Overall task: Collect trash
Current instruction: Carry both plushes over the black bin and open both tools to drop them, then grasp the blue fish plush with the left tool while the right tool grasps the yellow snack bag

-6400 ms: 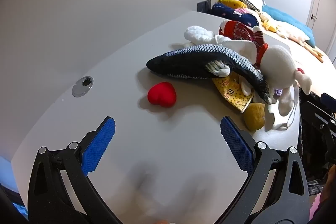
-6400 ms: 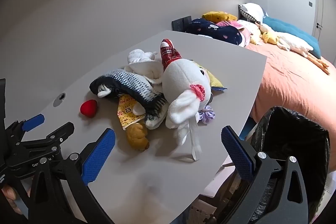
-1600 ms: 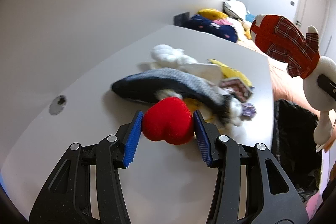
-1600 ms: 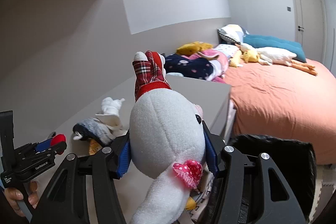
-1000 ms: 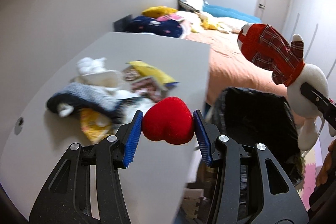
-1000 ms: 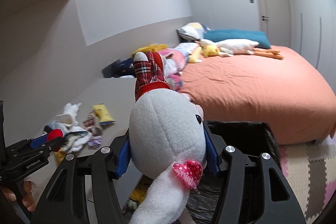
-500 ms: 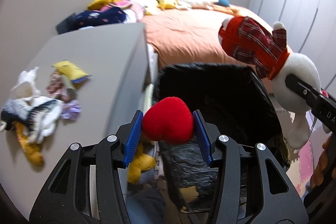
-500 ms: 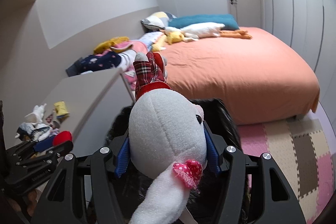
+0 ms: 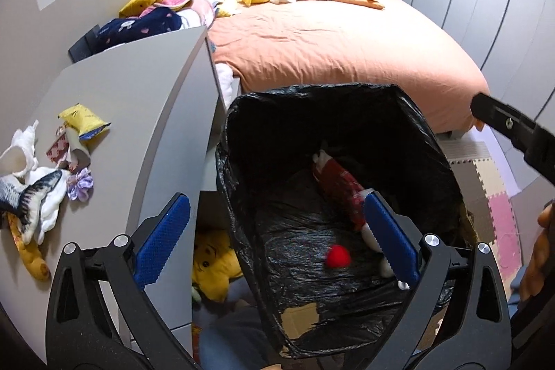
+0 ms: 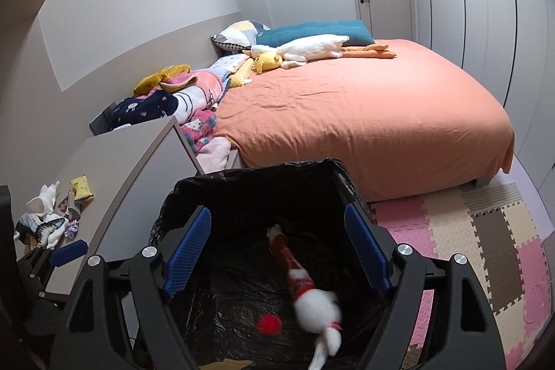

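Both grippers hang over the big bin lined with a black plastic bag [image 9: 239,141], which stands on the floor between the grey bench [image 9: 131,99] and the bed with the orange cover [image 9: 333,44]. The left gripper [image 9: 274,238] has its blue fingers [image 9: 163,236] spread wide with nothing between them, and the right gripper [image 10: 277,252] is wide open and empty too. Down in the bag lie a small red heart-shaped soft toy [image 9: 338,256] and a white plush bunny in a red checked outfit [image 10: 308,293] (the bunny looks blurry, so it may be falling). More trash waits on the bench: a crumpled yellow snack packet [image 9: 83,122], a little purple fabric flower [image 9: 80,184], a grey and white plush fish [image 9: 33,196], a white fluffy toy [image 9: 20,148] and a long yellow plush thing [image 9: 29,252]. I think all of these are light and soft. The fish is floppy, so it is best to pinch it round the middle of its body. The packet is thin and may slip, so I would grab it at a crumpled fold. A yellow plush bear [image 9: 211,260] sits on the floor under the bench.
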Tool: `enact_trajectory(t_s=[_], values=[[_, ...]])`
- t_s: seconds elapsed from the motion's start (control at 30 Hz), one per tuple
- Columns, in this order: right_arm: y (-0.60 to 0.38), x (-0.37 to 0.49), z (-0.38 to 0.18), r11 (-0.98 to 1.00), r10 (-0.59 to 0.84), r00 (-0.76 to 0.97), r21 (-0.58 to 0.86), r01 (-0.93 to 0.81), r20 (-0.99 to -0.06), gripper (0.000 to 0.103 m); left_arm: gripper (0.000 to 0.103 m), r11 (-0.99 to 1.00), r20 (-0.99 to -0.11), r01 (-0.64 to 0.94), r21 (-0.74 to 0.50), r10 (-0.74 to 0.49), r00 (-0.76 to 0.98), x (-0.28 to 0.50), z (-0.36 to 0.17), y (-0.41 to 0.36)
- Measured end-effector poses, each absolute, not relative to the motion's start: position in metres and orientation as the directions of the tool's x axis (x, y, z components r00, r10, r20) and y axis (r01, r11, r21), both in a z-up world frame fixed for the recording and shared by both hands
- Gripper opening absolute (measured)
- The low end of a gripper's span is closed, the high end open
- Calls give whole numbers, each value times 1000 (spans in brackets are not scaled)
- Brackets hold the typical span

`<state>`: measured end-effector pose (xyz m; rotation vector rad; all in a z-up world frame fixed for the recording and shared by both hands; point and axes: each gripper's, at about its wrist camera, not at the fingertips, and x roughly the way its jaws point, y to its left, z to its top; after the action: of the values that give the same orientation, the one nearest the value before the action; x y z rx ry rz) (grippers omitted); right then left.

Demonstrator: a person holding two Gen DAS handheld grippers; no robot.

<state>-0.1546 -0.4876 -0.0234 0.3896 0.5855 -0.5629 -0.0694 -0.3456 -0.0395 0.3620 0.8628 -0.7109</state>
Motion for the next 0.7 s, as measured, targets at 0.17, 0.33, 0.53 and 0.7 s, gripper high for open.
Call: enact_trajectory(t_s=[0.17, 0.33, 0.53, 0.7], values=[[-483, -147, -24, 795, -364, 697, 184, 578, -618, 80, 97, 754, -796, 657, -10, -404, 451, -56, -41, -330], [-474, -136, -26, 814, -340, 703, 179, 552, -625, 80, 97, 791, -796, 612, -17, -381, 470, -41, -40, -311], [-458, -115, -27, 839, -306, 711, 173, 515, -633, 80, 97, 826, -783, 564, -17, -362, 506, -23, -30, -286], [-444, -95, -24, 859, -276, 722, 175, 481, -634, 80, 97, 848, -772, 530, -13, -345, 533, -10, -20, -266]])
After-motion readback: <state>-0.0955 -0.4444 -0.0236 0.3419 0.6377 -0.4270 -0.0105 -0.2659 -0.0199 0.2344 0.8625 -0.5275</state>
